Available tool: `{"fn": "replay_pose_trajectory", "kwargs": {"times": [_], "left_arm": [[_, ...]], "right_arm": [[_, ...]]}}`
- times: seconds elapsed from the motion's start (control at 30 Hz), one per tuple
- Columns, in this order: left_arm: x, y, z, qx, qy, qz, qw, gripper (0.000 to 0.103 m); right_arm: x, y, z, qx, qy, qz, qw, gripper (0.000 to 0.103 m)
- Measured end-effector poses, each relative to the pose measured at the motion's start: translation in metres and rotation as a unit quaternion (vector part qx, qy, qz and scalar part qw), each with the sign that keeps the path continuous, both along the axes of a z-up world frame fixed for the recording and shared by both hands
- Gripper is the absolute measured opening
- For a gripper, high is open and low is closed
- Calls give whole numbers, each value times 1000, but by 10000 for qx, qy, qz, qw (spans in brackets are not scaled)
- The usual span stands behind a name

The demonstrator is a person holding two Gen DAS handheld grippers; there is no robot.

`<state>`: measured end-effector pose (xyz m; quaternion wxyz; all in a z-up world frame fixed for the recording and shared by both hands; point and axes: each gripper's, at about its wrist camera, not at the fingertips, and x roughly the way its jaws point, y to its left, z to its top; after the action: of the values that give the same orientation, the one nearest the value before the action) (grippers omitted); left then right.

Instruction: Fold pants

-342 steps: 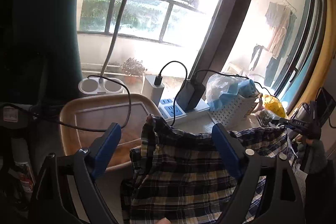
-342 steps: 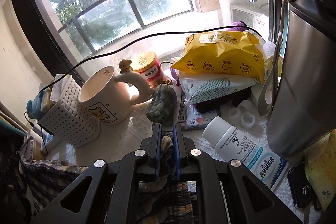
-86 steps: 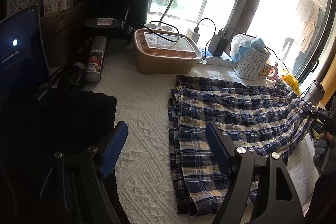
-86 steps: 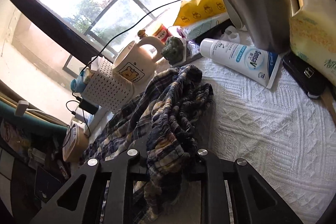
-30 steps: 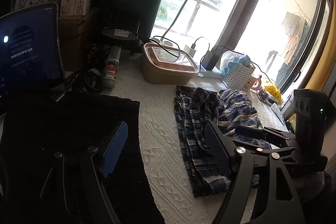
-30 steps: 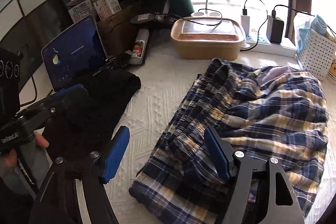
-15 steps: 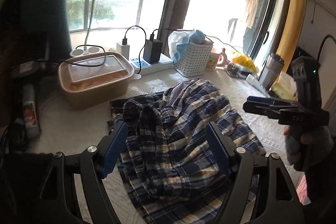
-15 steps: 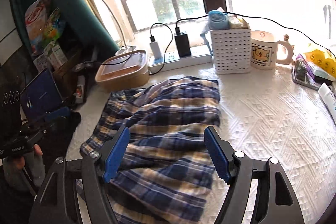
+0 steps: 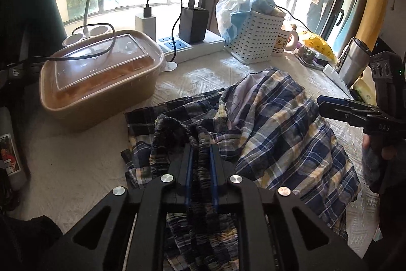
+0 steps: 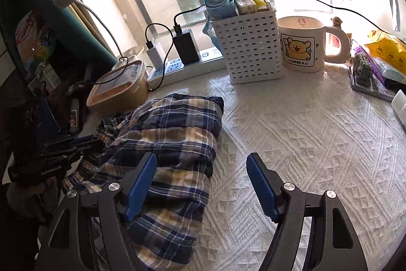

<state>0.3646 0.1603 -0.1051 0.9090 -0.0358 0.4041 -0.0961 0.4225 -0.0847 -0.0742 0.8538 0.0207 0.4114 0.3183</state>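
Note:
The plaid pants (image 9: 274,133) lie bunched and partly folded on the white textured table cover (image 10: 304,133). My left gripper (image 9: 200,151) is shut on the gathered elastic waistband (image 9: 177,128) of the pants, at their left end. It also shows in the right wrist view (image 10: 83,141), at the left of the pants (image 10: 172,139). My right gripper (image 10: 201,169) is open and empty, low over the right edge of the folded pants. It shows at the right in the left wrist view (image 9: 322,104).
At the back stand a lidded tan food box (image 9: 101,78), a power strip with chargers (image 9: 190,47), a white perforated basket (image 10: 251,42) and a bear mug (image 10: 302,45). A steel flask (image 9: 352,62) and packets (image 10: 385,52) sit at the right.
My left gripper has closed on the waistband; half a second ago it was open above the pants. My right gripper has moved down and closer to the pants' right edge and stays open.

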Motion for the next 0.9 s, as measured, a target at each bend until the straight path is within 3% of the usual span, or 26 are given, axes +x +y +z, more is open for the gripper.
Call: {"fn": "replay_pose_trajectory", "kwargs": {"times": [0.2,0.4,0.47,0.53,0.57,0.9], "left_arm": [[9,24,-4,50,-83,481,9988,10],[13,39,-11,-319,56,540,9980,12],[10,40,-4,-305,84,514,9982,19],[4,43,3,-250,38,638,9976,52],[0,45,6,-302,12,693,9971,56],[-59,41,-2,-959,168,1043,9898,59]], "right_arm": [[10,11,-8,39,77,133,9999,75],[17,16,-16,-33,181,128,9997,75],[17,16,-17,-75,193,99,9997,75],[16,15,-16,-96,181,60,9998,75],[15,14,-15,-103,166,33,9998,75],[-10,12,-1,-120,73,-33,9999,75]]}}
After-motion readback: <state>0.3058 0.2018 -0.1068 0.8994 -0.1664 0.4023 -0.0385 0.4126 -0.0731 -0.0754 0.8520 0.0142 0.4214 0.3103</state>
